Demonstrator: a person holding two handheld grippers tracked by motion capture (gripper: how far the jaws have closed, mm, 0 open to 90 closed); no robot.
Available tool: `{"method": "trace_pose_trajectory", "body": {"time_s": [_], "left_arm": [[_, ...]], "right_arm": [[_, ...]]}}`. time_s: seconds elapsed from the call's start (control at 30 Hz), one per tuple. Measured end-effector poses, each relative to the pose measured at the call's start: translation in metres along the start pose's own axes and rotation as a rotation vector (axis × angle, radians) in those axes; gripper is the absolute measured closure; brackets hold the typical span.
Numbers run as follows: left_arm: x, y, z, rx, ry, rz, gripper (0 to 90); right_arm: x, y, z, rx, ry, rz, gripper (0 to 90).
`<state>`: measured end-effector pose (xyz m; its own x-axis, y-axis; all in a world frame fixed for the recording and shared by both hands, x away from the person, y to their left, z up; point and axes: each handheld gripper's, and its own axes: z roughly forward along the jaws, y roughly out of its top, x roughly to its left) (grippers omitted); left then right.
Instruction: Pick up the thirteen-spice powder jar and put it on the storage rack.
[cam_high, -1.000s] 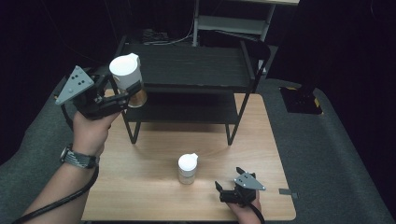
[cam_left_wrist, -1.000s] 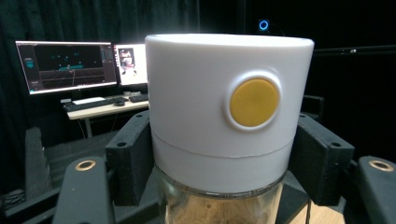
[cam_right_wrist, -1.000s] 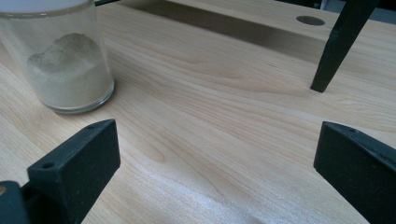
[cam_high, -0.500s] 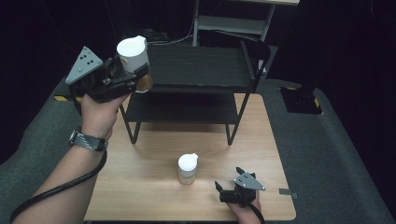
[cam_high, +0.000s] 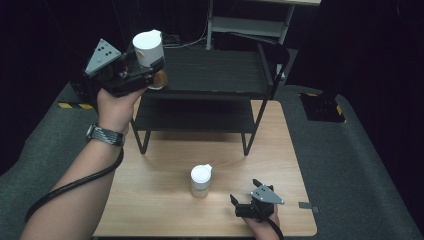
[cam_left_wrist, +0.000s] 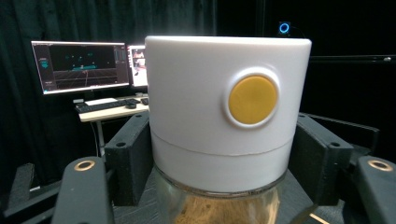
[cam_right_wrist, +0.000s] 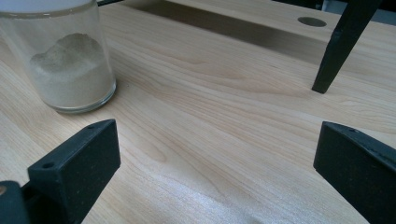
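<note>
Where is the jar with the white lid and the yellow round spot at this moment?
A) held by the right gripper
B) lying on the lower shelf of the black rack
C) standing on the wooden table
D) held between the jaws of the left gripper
D: the left gripper clamps the jar from both sides, above the black rack.

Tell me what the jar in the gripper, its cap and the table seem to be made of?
The jar looks like clear glass: brownish powder shows through its wall. Its cap seems matte white plastic, smooth, with a round yellow button, perhaps rubber. The table looks like pale wood with visible grain and a satin sheen; whether solid or veneer is unclear.
</note>
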<state>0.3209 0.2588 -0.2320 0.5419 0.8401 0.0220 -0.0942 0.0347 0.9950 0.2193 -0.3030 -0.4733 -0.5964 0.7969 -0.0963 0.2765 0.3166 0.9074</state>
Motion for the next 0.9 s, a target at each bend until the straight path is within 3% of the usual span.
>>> {"method": "trace_pose_trajectory", "body": {"time_s": [0.4, 0.9], "left_arm": [[0.001, -0.003, 0.023, 0.033, 0.026, 0.002, 30.4], [0.005, -0.009, 0.03, 0.019, 0.016, -0.006, 30.3]], "right_arm": [[0.0, 0.0, 0.0, -0.001, 0.003, 0.004, 0.0], [0.0, -0.001, -0.001, -0.005, 0.002, 0.004, 0.0]]}}
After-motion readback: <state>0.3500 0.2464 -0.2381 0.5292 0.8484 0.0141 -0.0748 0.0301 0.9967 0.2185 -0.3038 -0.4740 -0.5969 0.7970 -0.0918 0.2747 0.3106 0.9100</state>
